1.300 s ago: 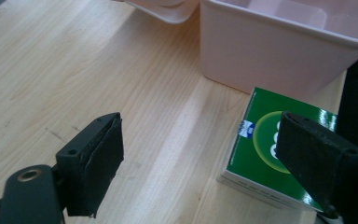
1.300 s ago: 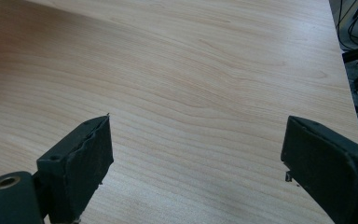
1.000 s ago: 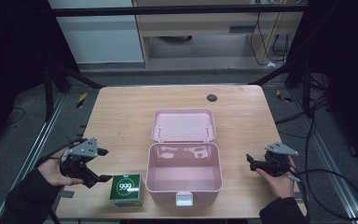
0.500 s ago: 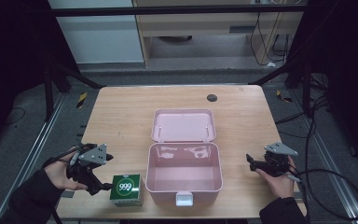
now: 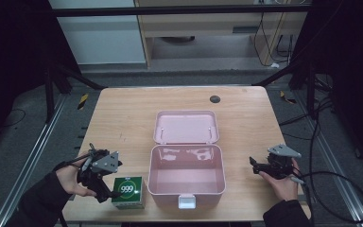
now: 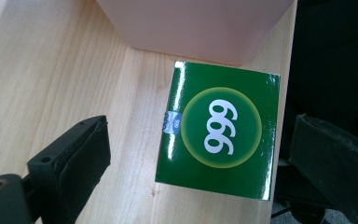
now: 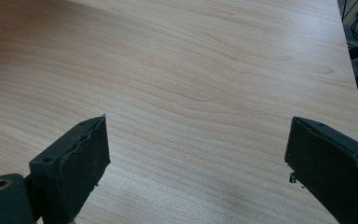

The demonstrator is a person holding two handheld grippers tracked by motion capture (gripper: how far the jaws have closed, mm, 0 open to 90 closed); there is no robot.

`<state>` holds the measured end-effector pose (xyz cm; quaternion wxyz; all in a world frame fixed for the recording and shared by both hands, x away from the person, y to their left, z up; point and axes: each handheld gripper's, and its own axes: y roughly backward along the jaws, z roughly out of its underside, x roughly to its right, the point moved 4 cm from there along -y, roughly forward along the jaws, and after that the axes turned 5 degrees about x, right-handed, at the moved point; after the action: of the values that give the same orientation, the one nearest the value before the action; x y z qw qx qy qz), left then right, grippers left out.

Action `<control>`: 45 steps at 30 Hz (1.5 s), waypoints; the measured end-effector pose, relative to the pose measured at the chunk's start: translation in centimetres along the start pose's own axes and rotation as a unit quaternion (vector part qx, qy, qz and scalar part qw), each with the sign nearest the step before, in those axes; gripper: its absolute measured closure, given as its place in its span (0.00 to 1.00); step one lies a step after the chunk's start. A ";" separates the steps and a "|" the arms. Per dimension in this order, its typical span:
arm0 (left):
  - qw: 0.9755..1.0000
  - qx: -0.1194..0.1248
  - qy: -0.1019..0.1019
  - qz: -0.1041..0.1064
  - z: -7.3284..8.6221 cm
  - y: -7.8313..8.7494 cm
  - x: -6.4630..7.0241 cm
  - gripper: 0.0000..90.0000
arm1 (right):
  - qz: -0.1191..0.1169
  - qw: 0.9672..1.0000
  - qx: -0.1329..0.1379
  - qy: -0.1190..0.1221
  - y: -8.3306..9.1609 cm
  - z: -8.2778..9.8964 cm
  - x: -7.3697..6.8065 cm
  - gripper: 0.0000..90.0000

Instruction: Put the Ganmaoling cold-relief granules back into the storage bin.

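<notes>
Left gripper [image 6: 191,154] fingers just been opening, now wide, straddling green box [image 6: 221,135], pads clear of it. Box flat on counter [image 5: 123,118] at near edge, just beside open pink case [image 5: 187,175]. Right gripper [image 5: 256,166] fingers wide, empty. Risk: outer finger overhangs counter edge; off-centre closing could shove box off.

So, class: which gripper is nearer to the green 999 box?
Left. The left gripper hovers right beside the green 999 box, open. The right gripper waits across the pink case, near the table's far side.
</notes>
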<state>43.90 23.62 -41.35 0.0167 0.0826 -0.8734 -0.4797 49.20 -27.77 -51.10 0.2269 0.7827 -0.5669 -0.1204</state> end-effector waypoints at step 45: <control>0.998 -0.045 -0.010 0.038 1.4 -6.0 0.8 0.05 | -0.002 1.000 -0.020 0.015 -0.5 0.4 -0.2 0.05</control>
<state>43.75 21.46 -47.21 0.0304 0.0435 -0.8536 -0.5183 49.32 -27.55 -51.73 0.2504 0.7810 -0.5592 -0.1207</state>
